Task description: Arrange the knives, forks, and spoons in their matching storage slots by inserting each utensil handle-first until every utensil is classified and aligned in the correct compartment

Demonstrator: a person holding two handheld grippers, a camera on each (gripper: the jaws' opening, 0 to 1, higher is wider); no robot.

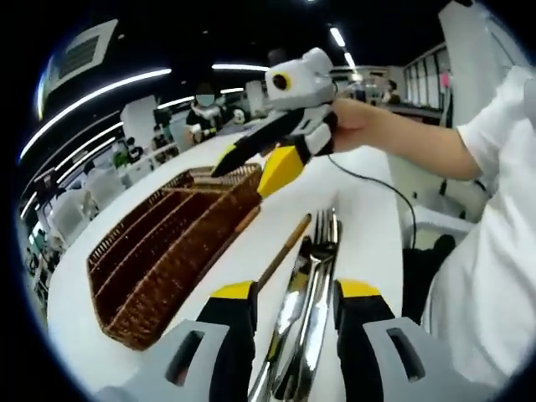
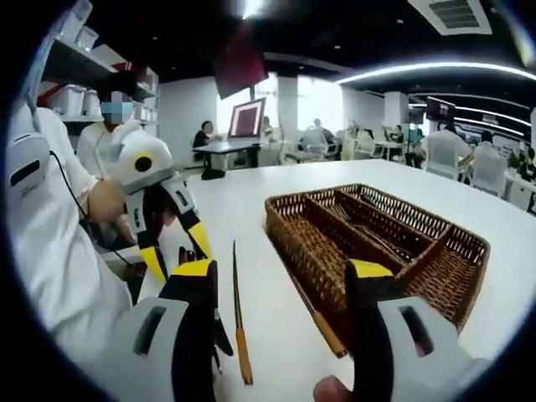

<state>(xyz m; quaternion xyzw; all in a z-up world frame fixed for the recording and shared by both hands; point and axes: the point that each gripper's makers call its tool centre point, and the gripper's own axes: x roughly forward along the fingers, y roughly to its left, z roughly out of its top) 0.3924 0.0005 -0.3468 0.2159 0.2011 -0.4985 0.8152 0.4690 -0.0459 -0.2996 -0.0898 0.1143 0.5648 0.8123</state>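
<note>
From my left gripper (image 1: pixel 295 303) I look along a white table (image 1: pixel 360 209), and its two yellow-tipped fingers (image 1: pixel 233 293) stand apart with nothing clamped between them. In the gap lies a small pile of shiny metal cutlery (image 1: pixel 311 276) flat on the table, fork tines at the far end; I cannot separate the pieces beyond that. Just beside the pile on its left lies a wooden-handled utensil (image 1: pixel 285 249), its far end near the basket. The basket (image 1: pixel 163 251) is brown wicker, long and divided by lengthwise walls into narrow slots; from this side the slots look dark and I cannot make out what is in them. Above its far end my right gripper (image 1: pixel 251 163) hangs in the air, held by a hand (image 1: pixel 356 124), its fingers parted and empty. From the right gripper view, that gripper (image 2: pixel 285 276) has its fingers spread wide with nothing in them. The same basket (image 2: pixel 377 243) sits ahead and to the right on the table (image 2: pixel 251 201). I see long slots and a shorter compartment at the near right end; a thin metal piece seems to lie in one of the middle slots, though I cannot tell what kind. A wooden-handled knife (image 2: pixel 239 322) lies on the table left of the basket, apart from it. The left gripper (image 2: pixel 176 251) shows at the left, pointing down, fingers apart.
</note>
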